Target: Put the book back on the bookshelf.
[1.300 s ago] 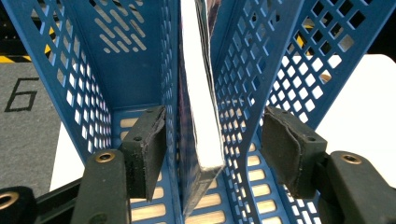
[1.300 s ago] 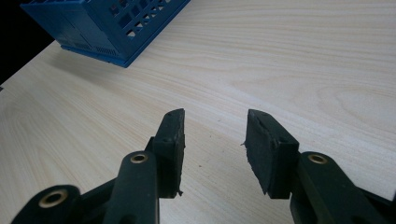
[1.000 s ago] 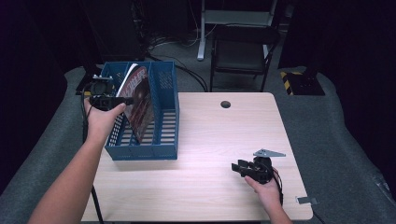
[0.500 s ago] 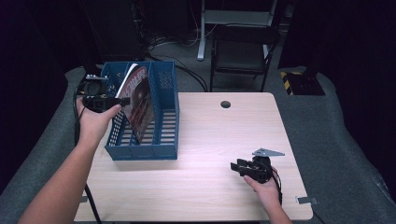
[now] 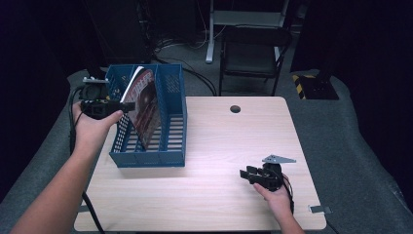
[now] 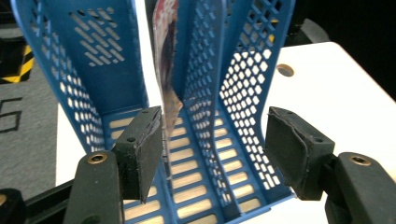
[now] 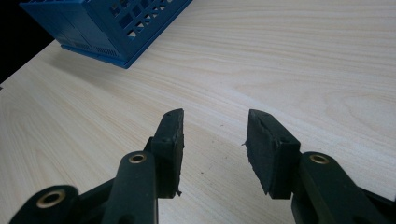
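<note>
A blue perforated file rack (image 5: pixel 171 90) stands at the table's left, with a red-covered magazine (image 5: pixel 144 105) leaning upright in one slot. My left gripper (image 5: pixel 127 105) hovers at the rack's left wall, pointing right, its jaws open. In the left gripper view the magazine's edge (image 6: pixel 166 60) runs just beside the left pad (image 6: pixel 142 149) and the rack's dividers (image 6: pixel 243 70) lie between the jaws; my left gripper (image 6: pixel 215 121) presses on nothing. My right gripper (image 5: pixel 245 173) rests low on the table at the front right. In its own view the right gripper (image 7: pixel 215 116) is open and empty.
The light wooden table (image 5: pixel 219 136) has a round cable hole (image 5: pixel 235 108) near its far edge. A black folding chair (image 5: pixel 253 53) and cables stand on the floor beyond. The rack's corner (image 7: pixel 116 28) lies far from my right gripper.
My left hand and gripper have drawn slightly to the left and up, away from the magazine. The magazine stays leaning in the rack. The right gripper has not moved.
</note>
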Demonstrator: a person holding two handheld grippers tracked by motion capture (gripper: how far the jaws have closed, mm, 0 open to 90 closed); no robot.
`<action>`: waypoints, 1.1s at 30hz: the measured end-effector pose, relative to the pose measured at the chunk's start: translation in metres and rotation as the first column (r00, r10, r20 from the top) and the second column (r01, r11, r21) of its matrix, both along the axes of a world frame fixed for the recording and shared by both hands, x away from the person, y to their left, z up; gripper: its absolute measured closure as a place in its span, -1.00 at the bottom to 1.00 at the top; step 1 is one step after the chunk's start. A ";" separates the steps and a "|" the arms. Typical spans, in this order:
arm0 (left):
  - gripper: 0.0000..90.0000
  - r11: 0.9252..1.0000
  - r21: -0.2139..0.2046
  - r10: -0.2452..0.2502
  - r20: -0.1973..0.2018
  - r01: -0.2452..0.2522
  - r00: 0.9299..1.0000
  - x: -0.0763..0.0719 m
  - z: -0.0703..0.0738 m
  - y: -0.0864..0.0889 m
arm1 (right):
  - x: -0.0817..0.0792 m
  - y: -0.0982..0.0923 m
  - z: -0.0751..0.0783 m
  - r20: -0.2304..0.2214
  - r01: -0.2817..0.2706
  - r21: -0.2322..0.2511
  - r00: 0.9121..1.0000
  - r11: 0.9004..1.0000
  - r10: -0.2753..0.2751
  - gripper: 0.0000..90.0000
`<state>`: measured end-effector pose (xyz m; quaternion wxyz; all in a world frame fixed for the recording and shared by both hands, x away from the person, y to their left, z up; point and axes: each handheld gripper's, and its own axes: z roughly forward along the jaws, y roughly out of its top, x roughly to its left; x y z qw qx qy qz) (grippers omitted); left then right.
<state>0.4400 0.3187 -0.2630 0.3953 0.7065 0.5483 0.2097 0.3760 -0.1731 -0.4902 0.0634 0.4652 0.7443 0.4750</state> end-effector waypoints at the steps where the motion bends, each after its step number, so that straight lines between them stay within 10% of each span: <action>1: -0.18 1.000 -0.007 -0.007 -0.003 0.007 1.000 -0.002 0.001 -0.001 | 0.000 0.000 0.000 0.001 -0.001 -0.001 1.000 1.000 0.001 0.25; 12: -0.14 0.992 0.043 -0.118 0.003 0.118 0.993 -0.020 0.013 -0.018 | 0.000 0.001 0.001 0.011 -0.014 -0.011 1.000 1.000 0.014 0.24; 33: -0.14 0.959 0.034 -0.280 -0.027 0.281 0.960 -0.041 -0.020 -0.056 | 0.000 0.002 0.003 0.017 -0.005 0.001 1.000 1.000 0.005 0.23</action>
